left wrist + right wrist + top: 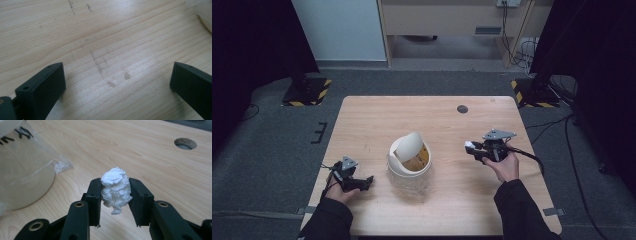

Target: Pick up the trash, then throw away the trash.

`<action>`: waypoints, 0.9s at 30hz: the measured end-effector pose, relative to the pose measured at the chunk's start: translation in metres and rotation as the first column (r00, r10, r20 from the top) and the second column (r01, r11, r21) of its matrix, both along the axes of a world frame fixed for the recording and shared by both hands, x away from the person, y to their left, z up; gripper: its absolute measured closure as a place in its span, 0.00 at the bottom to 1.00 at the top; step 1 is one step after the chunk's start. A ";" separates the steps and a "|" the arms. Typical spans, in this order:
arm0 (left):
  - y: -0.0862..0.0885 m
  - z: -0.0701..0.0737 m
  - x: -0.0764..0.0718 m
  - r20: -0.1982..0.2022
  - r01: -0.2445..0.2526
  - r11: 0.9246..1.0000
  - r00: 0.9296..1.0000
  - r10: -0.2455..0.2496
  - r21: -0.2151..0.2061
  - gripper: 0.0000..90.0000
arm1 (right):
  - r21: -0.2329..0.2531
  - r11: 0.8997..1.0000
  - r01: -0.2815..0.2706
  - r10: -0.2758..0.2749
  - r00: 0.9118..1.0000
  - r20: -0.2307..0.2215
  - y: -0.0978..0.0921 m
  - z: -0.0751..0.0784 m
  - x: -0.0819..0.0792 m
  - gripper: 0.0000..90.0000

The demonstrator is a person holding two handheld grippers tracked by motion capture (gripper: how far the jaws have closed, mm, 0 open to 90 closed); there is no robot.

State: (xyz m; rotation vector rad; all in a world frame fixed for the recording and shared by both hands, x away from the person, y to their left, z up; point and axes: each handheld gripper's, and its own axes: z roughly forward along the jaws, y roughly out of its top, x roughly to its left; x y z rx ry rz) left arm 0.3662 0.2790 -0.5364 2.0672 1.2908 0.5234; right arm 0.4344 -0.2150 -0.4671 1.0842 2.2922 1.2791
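Fingers (95, 195) of right gripper (115, 195) clamp 1 paper wad (115, 191).

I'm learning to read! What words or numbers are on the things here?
Black marks on the bin, top left of the right gripper view: cut off by the edge, cannot be read.
Brownish print inside the bin in the high view: too small and blurred to read.
Paper ball in the right gripper: no writing.
Table and left gripper: no writing.
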 end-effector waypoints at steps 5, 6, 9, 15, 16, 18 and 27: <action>0.000 0.000 0.000 0.000 0.000 1.000 1.000 0.000 0.000 0.00 | 0.041 0.999 -0.002 0.001 1.000 0.031 -0.002 0.013 -0.003 0.71; 0.000 0.000 0.000 0.000 0.000 1.000 1.000 0.000 0.000 0.00 | 0.050 0.999 -0.003 0.001 0.999 0.038 -0.003 0.016 -0.004 0.71; 0.000 0.000 0.000 0.000 0.000 1.000 1.000 0.000 0.000 0.00 | 0.073 0.997 -0.006 0.001 0.998 0.058 -0.004 0.024 -0.006 0.71; 0.000 0.000 0.000 0.000 0.000 1.000 1.000 0.000 0.000 0.00 | 0.118 0.993 -0.012 0.001 0.996 0.093 -0.007 0.039 -0.009 0.71; 0.000 0.000 0.000 0.000 0.000 1.000 1.000 0.000 0.000 0.00 | 0.125 0.992 -0.011 -0.001 0.995 0.096 -0.007 0.042 -0.010 0.71; 0.000 0.000 0.000 0.000 0.000 1.000 1.000 0.000 0.000 0.00 | 0.144 0.990 -0.013 -0.003 0.994 0.108 -0.008 0.046 -0.011 0.71; 0.000 0.000 0.000 0.000 0.000 1.000 1.000 0.000 0.000 0.00 | 0.177 0.984 -0.038 0.008 0.987 0.163 -0.007 0.067 -0.019 0.71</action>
